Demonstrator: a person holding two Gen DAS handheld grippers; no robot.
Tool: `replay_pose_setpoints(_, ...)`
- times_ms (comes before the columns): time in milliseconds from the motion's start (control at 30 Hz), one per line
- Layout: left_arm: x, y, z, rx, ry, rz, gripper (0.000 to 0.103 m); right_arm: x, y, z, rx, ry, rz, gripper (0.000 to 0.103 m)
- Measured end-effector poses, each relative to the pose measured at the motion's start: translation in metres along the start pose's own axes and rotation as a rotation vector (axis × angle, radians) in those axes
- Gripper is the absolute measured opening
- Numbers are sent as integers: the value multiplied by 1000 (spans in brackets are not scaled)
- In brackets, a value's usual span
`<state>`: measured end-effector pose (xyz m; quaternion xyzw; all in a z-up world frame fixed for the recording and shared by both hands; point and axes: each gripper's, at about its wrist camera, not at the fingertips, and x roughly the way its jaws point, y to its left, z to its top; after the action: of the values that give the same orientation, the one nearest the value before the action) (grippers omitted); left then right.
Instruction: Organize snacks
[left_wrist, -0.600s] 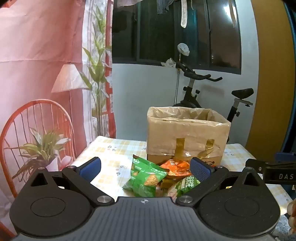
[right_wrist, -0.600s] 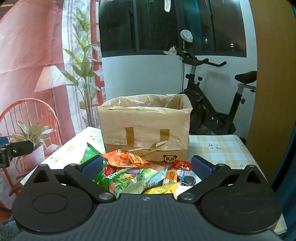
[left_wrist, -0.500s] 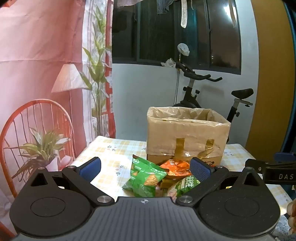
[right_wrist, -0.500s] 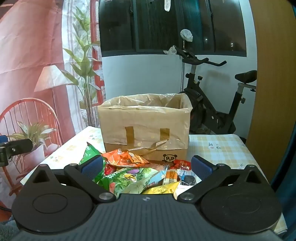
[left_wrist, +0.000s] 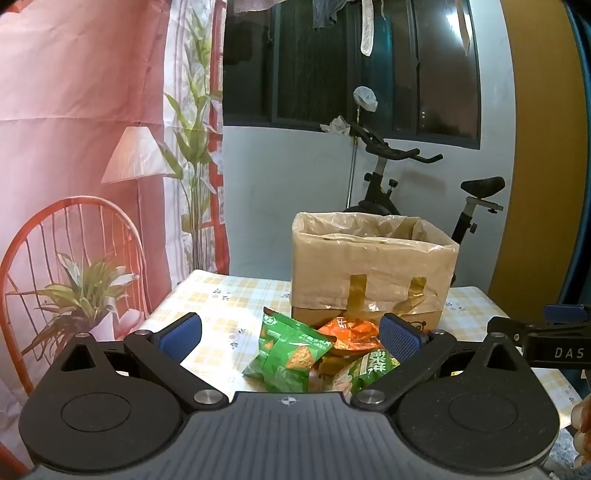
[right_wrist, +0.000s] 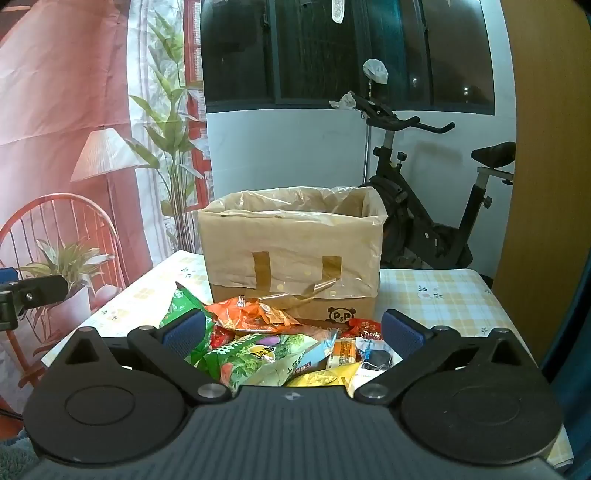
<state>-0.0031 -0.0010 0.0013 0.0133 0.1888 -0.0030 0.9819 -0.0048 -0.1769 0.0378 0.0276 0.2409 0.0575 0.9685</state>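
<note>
A pile of snack packets lies on the checked tablecloth in front of a cardboard box lined with a plastic bag; the box also shows in the right wrist view. A green chip bag and an orange bag lie in the pile. In the right wrist view the orange bag, a green vegetable-print bag and small red and yellow packets show. My left gripper is open and empty, short of the pile. My right gripper is open and empty, just before the pile.
The table has a yellow checked cloth. An exercise bike stands behind the table. A pink printed curtain hangs at the left. The right gripper's finger shows at the left view's right edge.
</note>
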Motion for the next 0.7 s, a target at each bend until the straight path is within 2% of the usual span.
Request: replay_pose_setpoints(700,5,1,-2,-11,13,-2,103,0,0,-1,1,5,1,103)
